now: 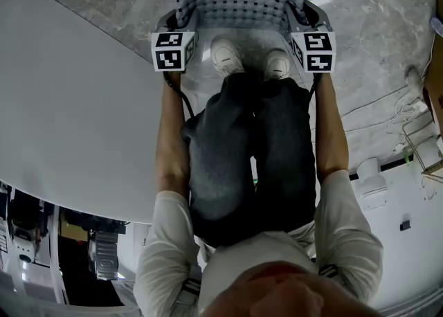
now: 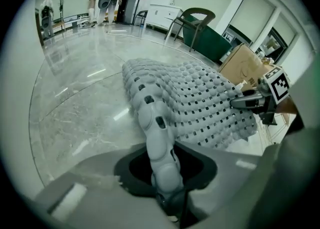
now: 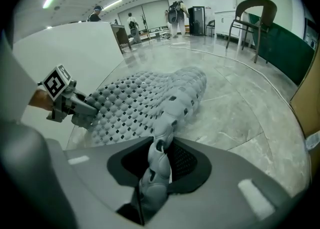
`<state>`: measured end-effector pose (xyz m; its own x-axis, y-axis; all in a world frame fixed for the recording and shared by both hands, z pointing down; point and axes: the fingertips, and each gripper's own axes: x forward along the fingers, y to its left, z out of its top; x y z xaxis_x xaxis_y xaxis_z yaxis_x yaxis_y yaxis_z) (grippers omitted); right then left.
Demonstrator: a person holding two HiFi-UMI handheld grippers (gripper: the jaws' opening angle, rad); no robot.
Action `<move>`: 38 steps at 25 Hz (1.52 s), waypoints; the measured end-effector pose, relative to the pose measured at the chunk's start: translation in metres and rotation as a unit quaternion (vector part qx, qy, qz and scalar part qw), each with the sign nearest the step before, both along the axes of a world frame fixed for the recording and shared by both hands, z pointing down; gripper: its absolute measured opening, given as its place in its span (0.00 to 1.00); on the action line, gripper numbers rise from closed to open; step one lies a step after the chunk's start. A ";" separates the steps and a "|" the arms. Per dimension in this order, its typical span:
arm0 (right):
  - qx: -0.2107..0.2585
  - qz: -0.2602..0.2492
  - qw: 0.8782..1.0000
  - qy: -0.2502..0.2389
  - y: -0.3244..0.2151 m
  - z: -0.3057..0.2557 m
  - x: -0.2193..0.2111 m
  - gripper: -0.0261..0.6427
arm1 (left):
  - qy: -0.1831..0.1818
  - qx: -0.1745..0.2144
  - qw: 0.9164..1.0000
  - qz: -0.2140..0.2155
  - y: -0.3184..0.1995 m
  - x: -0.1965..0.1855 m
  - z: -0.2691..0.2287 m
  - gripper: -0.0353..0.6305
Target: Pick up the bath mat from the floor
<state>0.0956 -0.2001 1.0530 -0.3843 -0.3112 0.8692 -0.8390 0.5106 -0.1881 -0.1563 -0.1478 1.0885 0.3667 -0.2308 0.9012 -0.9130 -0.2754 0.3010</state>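
The left hand-held gripper (image 2: pixel 167 195) is clamped on one near corner of the bath mat (image 2: pixel 200 105), a thick fold of its edge running down between the jaws. The right hand-held gripper (image 3: pixel 152 183) pinches the other near corner in the same way, with a bunched strip of mat pressed between its pads.

The mat is pale grey rubber, covered in rounded bumps and pierced by rows of small square holes. It stretches between the two grippers along its near edge, which is raised off the floor (image 1: pixel 374 25), and it sags away from them. Its far end appears to rest on the polished grey marble.

The person bends over it. The left forearm (image 1: pixel 169 136) and the right forearm (image 1: pixel 331 136) reach straight down on either side of the legs in dark trousers, and both grippers point steeply downward. A marker cube (image 1: pixel 173 50) sits on top of each gripper. The white shoes (image 1: pixel 226 56) stand between the grippers, just beside the mat's lifted edge. A wooden-backed chair (image 3: pixel 252 18) stands well apart across the room.
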 end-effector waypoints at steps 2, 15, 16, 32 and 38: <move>0.001 -0.006 1.000 0.002 -0.001 -0.011 -0.001 0.16 | -0.001 0.001 1.000 0.000 0.000 0.002 -0.011 0.18; 0.014 -0.023 1.000 0.006 -0.009 -0.092 0.004 0.14 | -0.005 0.019 1.000 0.004 -0.009 0.015 -0.095 0.15; 0.016 -0.024 1.000 0.006 -0.010 -0.101 0.002 0.14 | -0.005 0.021 1.000 0.004 -0.009 0.013 -0.104 0.15; 0.056 -0.043 0.998 0.009 -0.015 -0.252 -0.008 0.14 | -0.012 0.062 0.998 -0.017 -0.017 0.005 -0.259 0.14; 0.072 -0.050 0.996 0.012 -0.010 -0.308 -0.012 0.14 | -0.009 0.077 0.997 -0.029 -0.009 0.002 -0.313 0.14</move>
<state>0.0832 -0.2097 0.7448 -0.4000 -0.3937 0.8277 -0.7858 0.6122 -0.0886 -0.1539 -0.1569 0.7755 0.3325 -0.3871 0.8600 -0.9337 -0.2636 0.2424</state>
